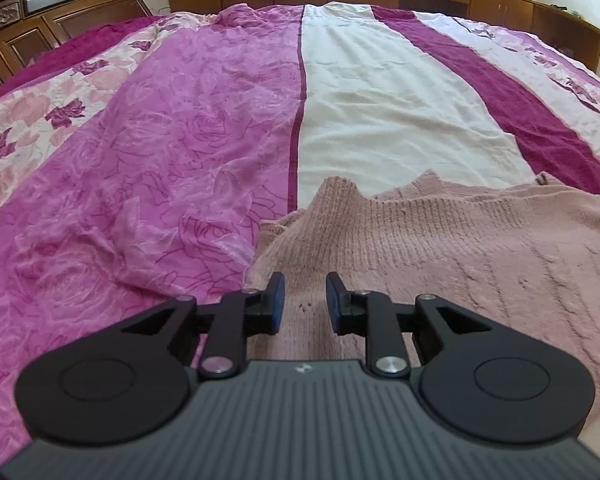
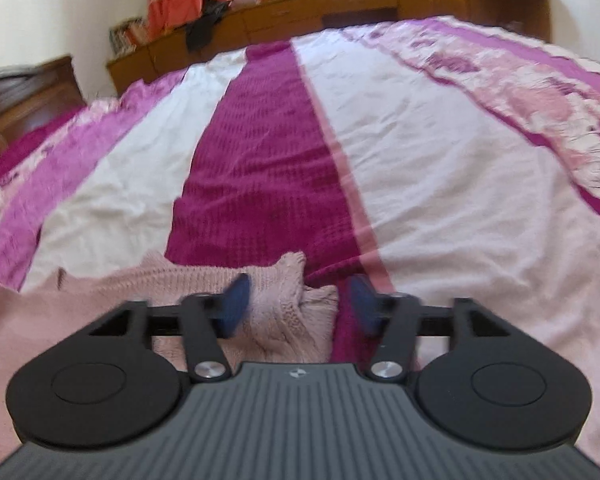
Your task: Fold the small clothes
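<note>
- Left tongs (image 1: 305, 300) hover released, blue pads apart, over the pink sweater (image 1: 460, 248).
- Sweater lies flat on the bed (image 1: 380, 112), at 4 o'clock in the left view.
- Right tongs (image 2: 298, 304) gape wide over the sweater's corner (image 2: 292, 312), at 6 o'clock; motion blur there.

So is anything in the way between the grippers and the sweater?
Nothing visible. The left gripper is open right over the sweater, the right gripper open around its edge; only bedspread lies around.
</note>
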`<state>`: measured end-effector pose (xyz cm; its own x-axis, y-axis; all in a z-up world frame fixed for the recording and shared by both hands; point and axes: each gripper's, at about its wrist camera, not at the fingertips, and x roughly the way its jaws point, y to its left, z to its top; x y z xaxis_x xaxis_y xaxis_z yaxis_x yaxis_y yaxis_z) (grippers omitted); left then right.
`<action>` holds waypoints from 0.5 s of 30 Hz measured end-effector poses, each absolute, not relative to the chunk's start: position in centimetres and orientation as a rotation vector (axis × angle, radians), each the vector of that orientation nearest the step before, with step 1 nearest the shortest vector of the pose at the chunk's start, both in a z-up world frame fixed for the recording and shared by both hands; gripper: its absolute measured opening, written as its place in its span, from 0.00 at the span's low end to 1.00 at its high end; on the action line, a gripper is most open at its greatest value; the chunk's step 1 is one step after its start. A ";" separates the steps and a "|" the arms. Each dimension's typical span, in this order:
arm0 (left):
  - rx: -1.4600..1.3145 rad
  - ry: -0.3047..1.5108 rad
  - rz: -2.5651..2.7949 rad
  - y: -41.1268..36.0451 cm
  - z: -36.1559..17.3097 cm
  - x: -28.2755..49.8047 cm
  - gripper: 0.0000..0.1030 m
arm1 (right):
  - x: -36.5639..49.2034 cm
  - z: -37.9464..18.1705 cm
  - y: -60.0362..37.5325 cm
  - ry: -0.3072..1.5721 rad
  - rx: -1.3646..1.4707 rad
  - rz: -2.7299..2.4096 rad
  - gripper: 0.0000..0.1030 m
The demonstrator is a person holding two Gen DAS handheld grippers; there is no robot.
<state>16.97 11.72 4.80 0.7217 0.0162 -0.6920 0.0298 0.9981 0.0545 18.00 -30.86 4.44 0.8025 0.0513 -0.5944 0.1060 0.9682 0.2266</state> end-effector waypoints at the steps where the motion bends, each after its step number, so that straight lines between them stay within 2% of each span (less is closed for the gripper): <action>1: 0.059 0.765 -0.009 11.8 5.1 16.6 0.24 | 17.2 4.8 -31.0 0.632 0.264 -0.025 0.68; 4: 0.044 0.767 -0.010 11.8 5.8 15.4 0.26 | 15.0 5.6 -31.3 0.628 0.302 -0.015 0.69; 8: 0.017 0.785 -0.005 11.9 6.5 13.9 0.33 | 11.5 6.1 -31.7 0.625 0.365 -0.012 0.69; 15: -0.032 0.822 0.001 12.2 7.0 11.4 0.33 | 6.8 5.4 -32.7 0.655 0.516 0.007 0.69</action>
<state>11.41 12.23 6.98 0.6807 -0.0111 -0.7325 -0.0138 0.9995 -0.0279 6.79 -32.66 5.43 0.7979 0.1652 -0.5797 0.1532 0.8746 0.4600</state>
